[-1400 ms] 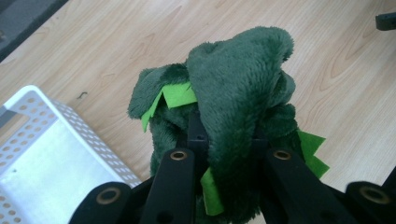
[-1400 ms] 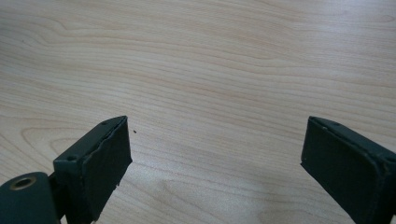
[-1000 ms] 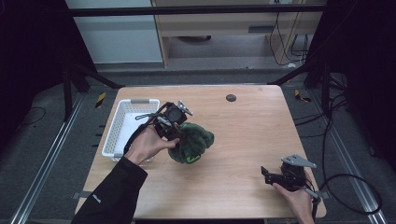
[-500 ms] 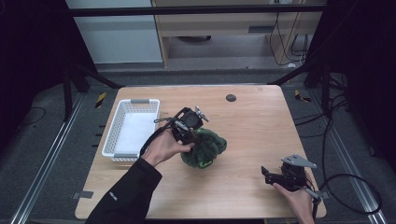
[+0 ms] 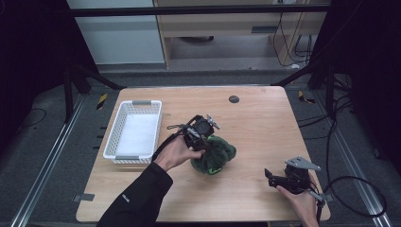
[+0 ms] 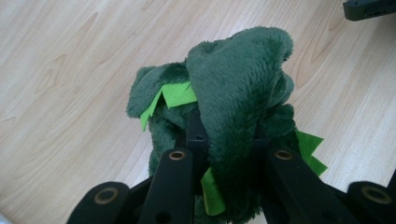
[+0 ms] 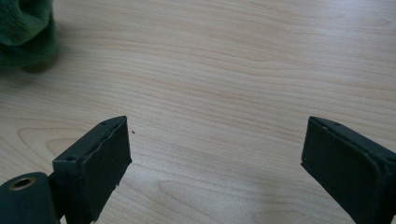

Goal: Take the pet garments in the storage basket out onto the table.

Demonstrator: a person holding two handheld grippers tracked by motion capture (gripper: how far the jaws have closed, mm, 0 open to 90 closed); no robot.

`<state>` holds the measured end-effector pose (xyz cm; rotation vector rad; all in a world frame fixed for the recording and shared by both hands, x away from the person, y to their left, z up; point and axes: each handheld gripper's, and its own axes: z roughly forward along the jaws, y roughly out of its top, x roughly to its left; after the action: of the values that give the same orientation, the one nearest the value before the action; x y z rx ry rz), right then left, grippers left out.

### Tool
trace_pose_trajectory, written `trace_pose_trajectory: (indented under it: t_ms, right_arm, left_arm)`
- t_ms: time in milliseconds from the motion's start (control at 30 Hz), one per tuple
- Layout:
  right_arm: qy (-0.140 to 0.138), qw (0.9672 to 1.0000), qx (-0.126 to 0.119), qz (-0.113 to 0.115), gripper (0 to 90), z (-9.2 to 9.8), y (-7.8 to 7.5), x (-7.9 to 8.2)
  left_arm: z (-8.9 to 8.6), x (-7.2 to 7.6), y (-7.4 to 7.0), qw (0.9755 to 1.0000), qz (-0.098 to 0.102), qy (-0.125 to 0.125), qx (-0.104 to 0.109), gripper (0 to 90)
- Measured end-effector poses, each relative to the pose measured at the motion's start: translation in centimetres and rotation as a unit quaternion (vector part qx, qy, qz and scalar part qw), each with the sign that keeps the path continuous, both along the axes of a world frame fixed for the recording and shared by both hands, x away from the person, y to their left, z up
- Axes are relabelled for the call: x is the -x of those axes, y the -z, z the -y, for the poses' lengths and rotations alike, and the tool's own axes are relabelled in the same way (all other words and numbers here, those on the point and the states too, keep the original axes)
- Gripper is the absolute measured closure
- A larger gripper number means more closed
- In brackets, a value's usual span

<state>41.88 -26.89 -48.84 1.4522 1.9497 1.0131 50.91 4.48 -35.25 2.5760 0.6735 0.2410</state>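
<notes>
Green plush toy (image 6: 233, 93) bunched upright in left claw's (image 6: 226, 140) grip; right claw (image 7: 215, 163) wide.

The left arm (image 5: 137, 196) wore a black sleeve to the wrist, with a small pale mark low on it. The left gripper (image 5: 201, 134) was black, with dark cable looping off its side and small silvery parts on top. In the left gripper view its jaws were flat matte-black bars, each carrying round brass-coloured rivets; a square black block with one small hole sat between them. The right gripper (image 5: 272, 176) was also black, topped by a grey three-cornered plate (image 5: 302, 164), and a black cable (image 5: 359, 194) trailed from it in a wide loop. Its own view showed thick, dark rectangular pads (image 7: 100, 163) with slightly ragged edges and one brass-coloured rivet.
</notes>
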Motion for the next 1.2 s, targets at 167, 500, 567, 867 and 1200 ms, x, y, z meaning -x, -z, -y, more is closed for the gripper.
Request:
trace_pose_trajectory:
  t_ms: [167,500,567,867,1200]
  right_arm:
    - [-0.001,1.0,-0.001,-0.001,8.1,0.0,0.0,0.0]
    - [-0.004,1.0,0.001,-0.003,8.0,0.0,0.1,0.0]
    - [-0.003,1.0,-0.001,-0.004,8.0,-0.1,0.1,0.0]
    - [-0.004,1.0,0.0,-0.006,7.9,-0.1,0.1,0.0]
    - [-0.005,1.0,0.0,-0.006,7.8,-0.1,0.1,0.0]
  left_arm:
    - [0.2,-0.2,1.0,1.0,-0.005,0.002,-0.001,77.6]
    - [0.4,-0.1,2.8,0.9997,-0.022,0.011,0.0,70.8]
    - [0.4,-0.1,3.0,0.9997,-0.023,0.012,0.002,68.7]
    - [0.0,0.3,3.6,0.9996,-0.02,0.014,0.015,52.1]
    - [-0.5,0.8,4.1,0.9991,-0.017,0.023,0.03,36.7]
